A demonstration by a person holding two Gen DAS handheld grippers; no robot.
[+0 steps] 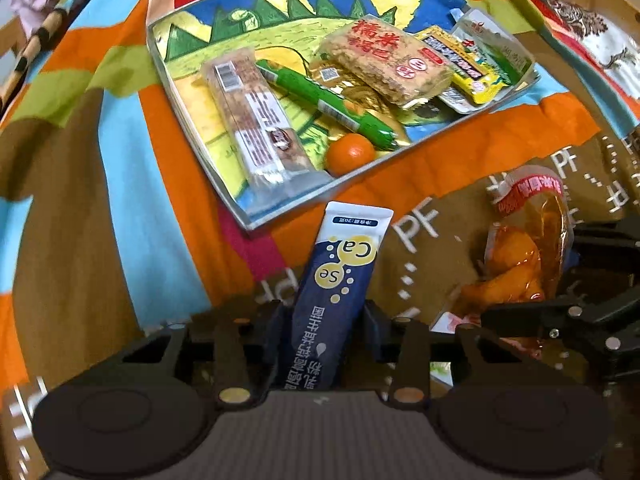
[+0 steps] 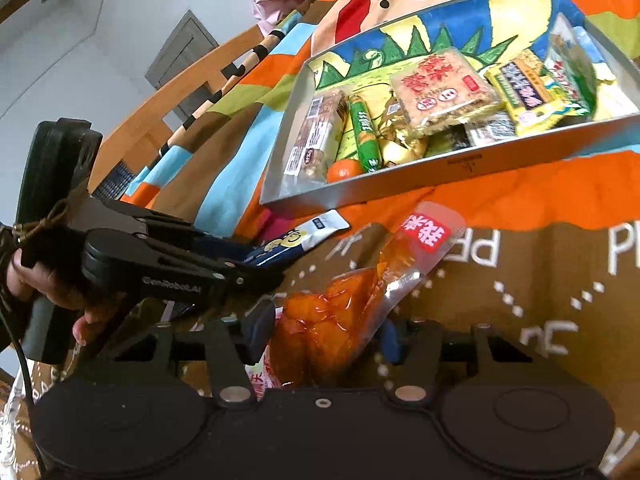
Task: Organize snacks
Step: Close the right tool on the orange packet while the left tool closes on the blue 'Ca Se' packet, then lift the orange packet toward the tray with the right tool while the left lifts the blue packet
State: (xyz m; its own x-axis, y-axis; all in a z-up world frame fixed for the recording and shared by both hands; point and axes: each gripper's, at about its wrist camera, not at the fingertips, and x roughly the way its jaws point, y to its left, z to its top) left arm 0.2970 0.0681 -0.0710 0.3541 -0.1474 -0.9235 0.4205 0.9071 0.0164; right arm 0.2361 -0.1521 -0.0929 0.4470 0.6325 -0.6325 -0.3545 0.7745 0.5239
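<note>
My left gripper (image 1: 325, 322) is shut on a dark blue and white sachet (image 1: 340, 280) marked Ca and Se, held just short of the tray's near edge; it also shows in the right wrist view (image 2: 296, 240). My right gripper (image 2: 322, 336) is shut on a clear pouch of orange pieces (image 2: 340, 312) with a red label, also in the left wrist view (image 1: 520, 256). The silver tray (image 1: 280, 216) holds a nut bar (image 1: 256, 120), a green sausage (image 1: 324, 100), an orange (image 1: 350, 153), a rice cracker pack (image 1: 388, 60) and yellow packets (image 1: 460, 64).
A colourful patterned cloth (image 1: 132, 184) covers the table. The tray's near wall (image 2: 460, 168) faces both grippers. A wooden chair back (image 2: 192, 76) stands beyond the table's left edge. The left gripper's body (image 2: 160, 264) lies close on the left of the right gripper.
</note>
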